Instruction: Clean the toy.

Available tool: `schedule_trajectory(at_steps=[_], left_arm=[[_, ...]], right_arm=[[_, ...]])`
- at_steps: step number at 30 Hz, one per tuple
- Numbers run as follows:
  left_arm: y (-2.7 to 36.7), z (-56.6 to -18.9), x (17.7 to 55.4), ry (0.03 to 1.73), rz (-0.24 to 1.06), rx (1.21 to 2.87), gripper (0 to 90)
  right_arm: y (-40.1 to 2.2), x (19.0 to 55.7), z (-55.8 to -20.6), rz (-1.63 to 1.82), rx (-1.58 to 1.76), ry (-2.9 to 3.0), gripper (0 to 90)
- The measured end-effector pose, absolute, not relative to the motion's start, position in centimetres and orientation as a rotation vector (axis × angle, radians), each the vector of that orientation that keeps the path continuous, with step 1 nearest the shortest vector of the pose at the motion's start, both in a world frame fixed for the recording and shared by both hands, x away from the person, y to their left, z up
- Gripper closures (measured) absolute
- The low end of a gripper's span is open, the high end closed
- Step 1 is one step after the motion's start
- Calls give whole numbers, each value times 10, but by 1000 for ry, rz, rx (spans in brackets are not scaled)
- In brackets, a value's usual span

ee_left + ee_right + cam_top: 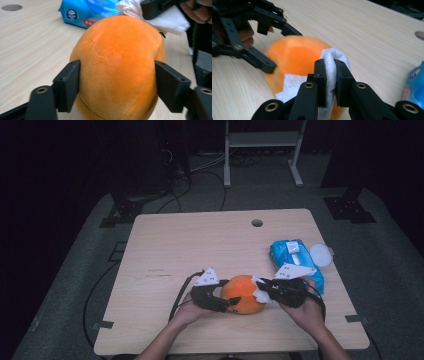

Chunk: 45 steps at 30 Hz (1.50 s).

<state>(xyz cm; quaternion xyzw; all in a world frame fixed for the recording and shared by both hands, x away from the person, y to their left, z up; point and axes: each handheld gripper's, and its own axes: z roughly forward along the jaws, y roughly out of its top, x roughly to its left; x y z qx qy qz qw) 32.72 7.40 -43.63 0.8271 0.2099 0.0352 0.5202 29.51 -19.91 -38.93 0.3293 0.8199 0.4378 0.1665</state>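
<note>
Orange plush toy (243, 294) sat on the light wood worktop (200, 245), near the front edge, approx centre, between both hands. Shape egg-like, soft fuzzy cover, seam showing low on its side in the left gripper view (117, 75).

Left tongs (227, 302) came in from 9 o'clock of the toy and were clamped on it: in the left gripper view one jaw pressed each flank of the plush, jaws spread as wide as the toy's body. Left hand (187, 312) held that tool from behind, cable looping off toward 8 o'clock.

Right tongs (261, 286) came in from 3 o'clock w/ jaws nearly together, pinching a folded white wipe (332, 67). Wipe touched the toy's upper surface; a flat corner of it lay spread on the orange fabric, seen in the right gripper view. Same wipe showed as a white bunch at the toy's top in the left gripper view (130, 8). Right hand (305, 312) gripped the tool at approx 4 o'clock of the toy.

Blue wet-wipe pack (295, 257) lay at 2 o'clock of the toy, near the worktop's right edge, lid flap up. Round white lid-like disc (320, 255) just beside the pack on its right; can't tell what it was exactly. Cable hole (257, 223) at 12 o'clock, near the far edge.
</note>
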Motion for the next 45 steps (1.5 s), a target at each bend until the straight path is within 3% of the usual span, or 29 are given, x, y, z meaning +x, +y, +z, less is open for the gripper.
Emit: schedule_trajectory(at_steps=[3, 5, 7, 11, 13, 16, 18, 28, 37, 45], left_arm=[[74, -432, 333, 559, 1, 1965, 92], [73, -432, 336, 571, -34, 1952, 83], [70, -436, 334, 534, 0, 1980, 130], [72, -432, 328, 511, 85, 1935, 324], [72, -426, 326, 492, 157, 1893, 358], [73, -422, 324, 458, 294, 1867, 360], [74, -426, 325, 465, 309, 1898, 353], [97, -438, 336, 570, 202, 1949, 325], [97, -438, 336, 571, 193, 1961, 322], [102, -440, 337, 578, 180, 1973, 319]], right_arm=[[-198, 293, -390, 1268, 932, 2351, 806], [-192, 290, -390, 1292, 897, 2369, 805], [-182, 286, -390, 1290, 855, 2388, 805], [-172, 283, -388, 1252, 825, 2371, 805], [-172, 284, -384, 1274, 828, 2339, 805], [-173, 287, -380, 1300, 838, 2301, 805], [-175, 293, -384, 1303, 859, 2309, 805], [-198, 306, -409, 1205, 1001, 2354, 805], [-168, 287, -394, 1303, 843, 2398, 805], [-192, 306, -407, 1214, 1024, 2356, 806]])
